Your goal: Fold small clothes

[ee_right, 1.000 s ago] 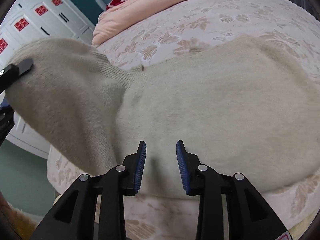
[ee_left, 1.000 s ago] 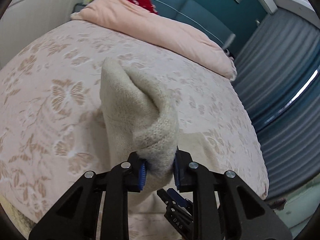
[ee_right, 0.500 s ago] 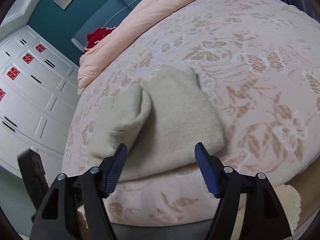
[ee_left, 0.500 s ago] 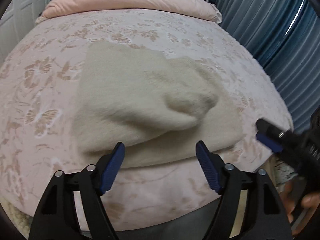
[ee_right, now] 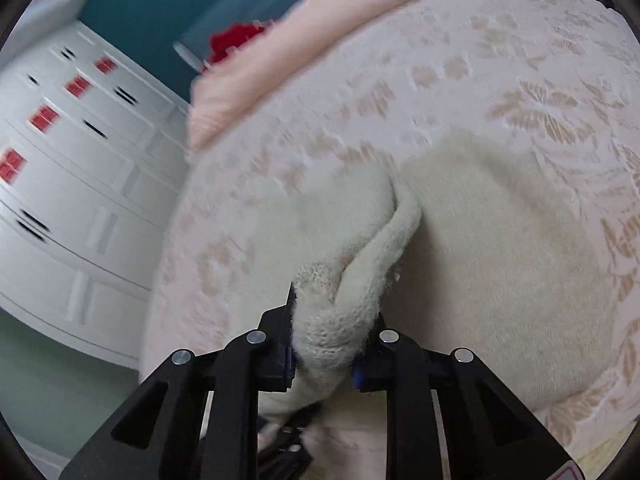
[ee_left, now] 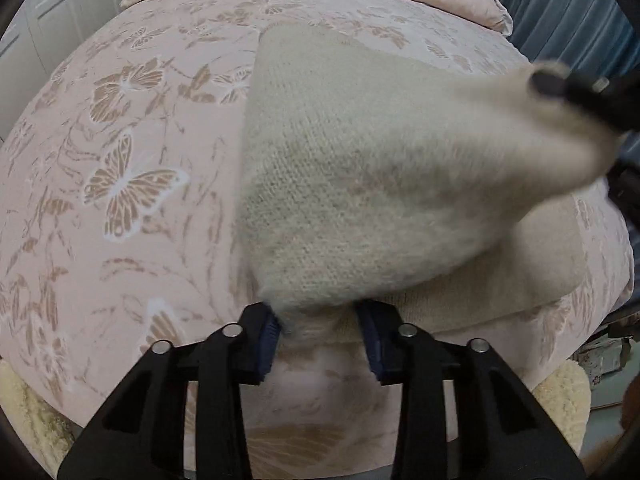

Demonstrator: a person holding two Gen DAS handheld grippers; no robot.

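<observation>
both tools grasp the cream fuzzy knit garment (ee_left: pixel 360 184): left tool (ee_left: pixel 320 330) bottom centre, right tool (ee_left: pixel 560 84) upper right (blurred); the lifted edge spans diagonally between them.

A fuzzy cream knit sweater (ee_left: pixel 360 184) lies near the bed's edge. Its upper layer is raised off the lower one, bunched at two corners.

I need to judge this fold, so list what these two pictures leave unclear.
- Left wrist view: the right gripper is blurred by motion and cut off by the frame edge, so its grip is unclear here.
- Left wrist view: the raised sweater hides the layer and the bedspread beneath.
- Right wrist view: the bunched knit hides the right fingertips.
- Right wrist view: the red thing is too blurred to identify.
</observation>
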